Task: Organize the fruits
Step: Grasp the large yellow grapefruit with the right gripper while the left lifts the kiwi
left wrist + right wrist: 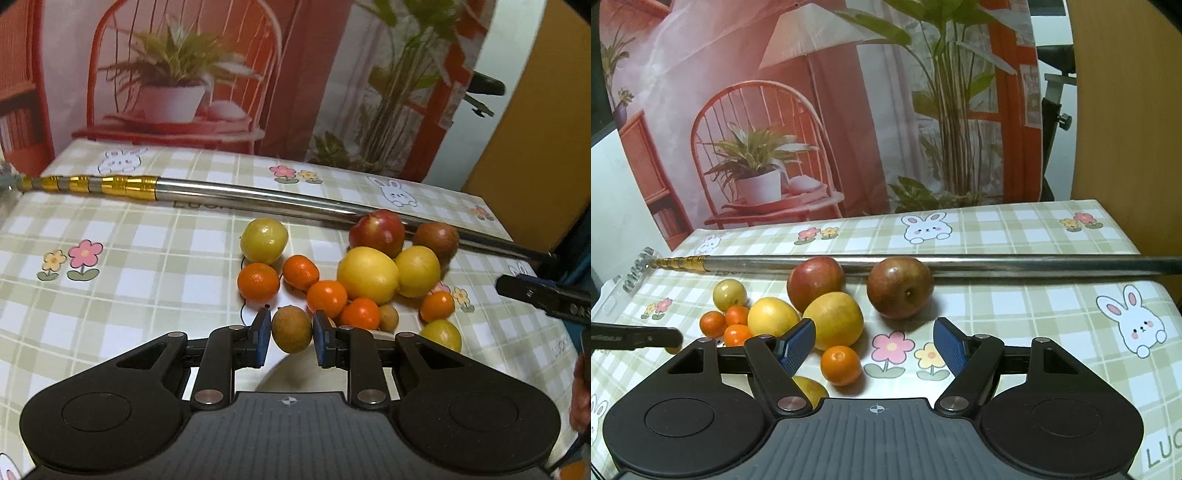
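The bench (1015, 236) wears a cloth checked in pale green and white, printed with white rabbits and pink and yellow flowers. A silver pole (258, 195) has gold bands at one end. The tangerines (258, 281) are bright orange, the lemon (367, 275) yellow, one apple (815, 282) red, another apple (899, 287) dark brownish-red. A brown-green fruit (291, 329) sits between blue pads (263, 334) on black jaws.

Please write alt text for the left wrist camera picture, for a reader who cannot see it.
The left gripper is shut on a small brown round fruit, seen above a checked tablecloth. Behind it lies a cluster of small oranges, yellow lemons and red apples. A long metal pole lies across the table beyond the fruit.
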Available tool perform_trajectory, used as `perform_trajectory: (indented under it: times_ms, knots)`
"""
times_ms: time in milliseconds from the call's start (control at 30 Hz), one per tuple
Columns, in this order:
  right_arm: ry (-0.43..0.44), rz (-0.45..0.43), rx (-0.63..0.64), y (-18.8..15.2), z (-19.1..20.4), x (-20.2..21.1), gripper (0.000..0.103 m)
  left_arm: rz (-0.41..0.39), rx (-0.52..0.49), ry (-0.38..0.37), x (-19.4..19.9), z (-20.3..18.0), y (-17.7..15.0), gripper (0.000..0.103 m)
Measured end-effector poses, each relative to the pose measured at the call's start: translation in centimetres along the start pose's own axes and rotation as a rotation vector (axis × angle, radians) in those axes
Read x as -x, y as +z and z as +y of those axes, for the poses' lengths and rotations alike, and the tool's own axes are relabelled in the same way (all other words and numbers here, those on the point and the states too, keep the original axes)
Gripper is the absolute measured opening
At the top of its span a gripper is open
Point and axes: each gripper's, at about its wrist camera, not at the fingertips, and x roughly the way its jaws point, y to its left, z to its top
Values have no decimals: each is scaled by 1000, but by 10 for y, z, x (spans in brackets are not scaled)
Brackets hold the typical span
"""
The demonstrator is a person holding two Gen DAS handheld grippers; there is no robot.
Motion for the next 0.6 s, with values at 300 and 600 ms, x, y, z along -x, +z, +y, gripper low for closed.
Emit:
perform_trajectory:
  times_ms: [300, 600]
  knots:
    - [45, 80, -38, -9, 0, -13, 66, -41, -22, 4, 20, -5, -7, 26]
    - [126, 195, -123, -21, 18, -46, 54, -46, -54, 3, 27, -12, -18, 26]
